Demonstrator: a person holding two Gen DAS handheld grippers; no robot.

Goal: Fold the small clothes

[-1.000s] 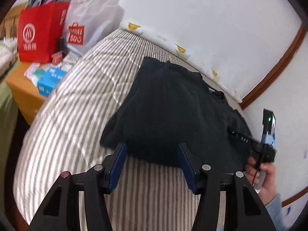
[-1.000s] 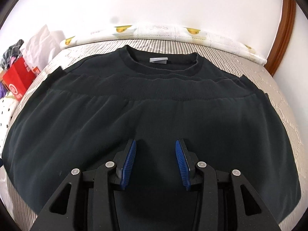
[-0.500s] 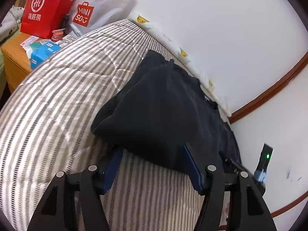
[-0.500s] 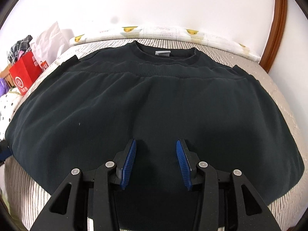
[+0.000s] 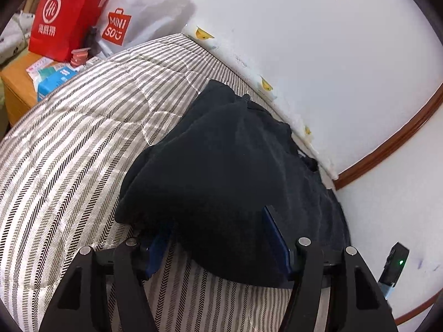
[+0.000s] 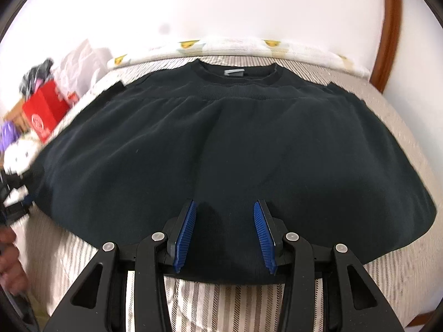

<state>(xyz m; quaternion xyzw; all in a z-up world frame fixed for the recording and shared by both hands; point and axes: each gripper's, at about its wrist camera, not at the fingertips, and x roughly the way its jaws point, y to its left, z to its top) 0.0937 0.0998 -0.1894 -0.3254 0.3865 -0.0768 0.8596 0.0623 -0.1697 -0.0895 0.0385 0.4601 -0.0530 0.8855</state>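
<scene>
A black sweatshirt point(image 6: 235, 144) lies on the striped bed cover point(image 6: 238, 301), folded so its hem band sits just below the collar and grey label point(image 6: 234, 72). My right gripper point(image 6: 225, 210) is open above the near folded edge, at its middle. In the left wrist view the same sweatshirt point(image 5: 221, 171) lies bunched along the wall. My left gripper point(image 5: 214, 224) is open at its left end, with the cloth's near edge draped between the jaws and hiding the left fingertip.
A red paper bag point(image 5: 63, 13) and a white Minisou bag point(image 5: 138, 13) stand at the bed's far left by a wooden nightstand point(image 5: 16, 83) with small boxes. A white wall point(image 5: 318, 55) with brown trim runs behind the bed. A fruit-print sheet edge point(image 6: 238, 47) lines the wall.
Both grippers have pulled back toward the near edge of the sweatshirt. The left gripper has swung lower and closer to the garment's left end, so cloth now lies between its open jaws.
</scene>
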